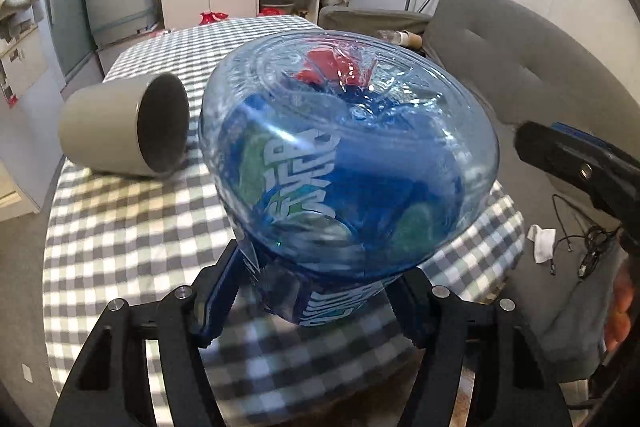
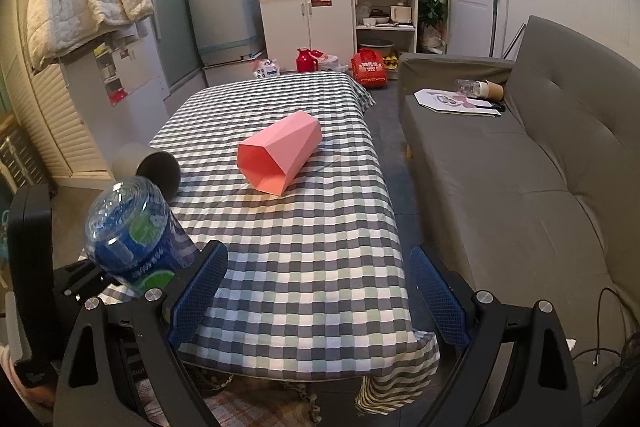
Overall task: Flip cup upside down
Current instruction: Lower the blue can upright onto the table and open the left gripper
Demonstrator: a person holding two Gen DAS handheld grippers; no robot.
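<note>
My left gripper (image 1: 320,291) is shut on a clear blue plastic cup (image 1: 344,163) with a blue and green label, held above the table with its base tilted toward the camera. The same blue cup (image 2: 132,223) shows at the lower left of the right wrist view. A grey cup (image 1: 128,127) lies on its side at the table's left edge, mouth facing me. A pink faceted cup (image 2: 280,155) lies on its side mid-table. My right gripper (image 2: 316,295) stands open over the table's near end, nothing between its fingers (image 2: 200,291).
The table carries a grey-and-white checked cloth (image 2: 300,247). A grey sofa (image 2: 520,167) runs along the right with a bottle and papers on it. Cabinets, a washing machine and red items stand behind the table. Cables lie on the floor at lower right.
</note>
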